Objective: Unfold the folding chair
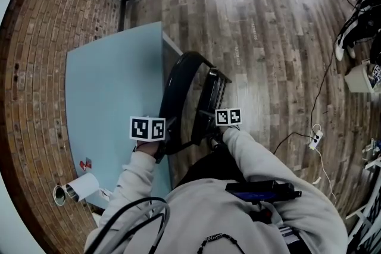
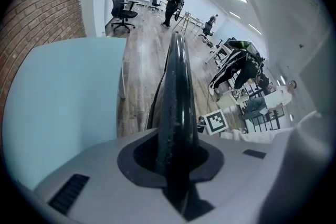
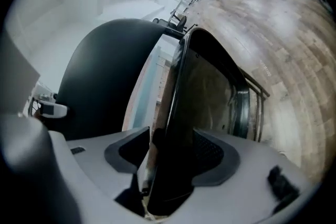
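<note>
**Seat edge left unclamped, chair held by one thin grip**

The folding chair is seen close to folded, with only a narrow gap between its two panels. It stands upright just beside the edge of the light-blue table, directly in front of the person and over the wooden floor. Its feet are hidden, so it cannot be told whether they rest on the floor.

The left gripper is clenched on the thin, glossy rim of the backrest. The right gripper is released. Its jaws are spread wide with the dark edge of the seat standing between them, and a sliver of gap is left on one side, so no clamping is judged to be applied there.

Three risks are judged from this:

- If the seat is pulled away from the backrest before the right jaws are closed, the edge could slide out of them. The seat would then stay folded or swing freely.
- The chair is secured by one grip on a smooth, narrow rim. It could twist or slip in the left jaws if a sideways load is put on it.
- The table is very near. As the frame is spread, a leg or the backrest could be knocked against the table edge unless the chair is first drawn clear
</note>
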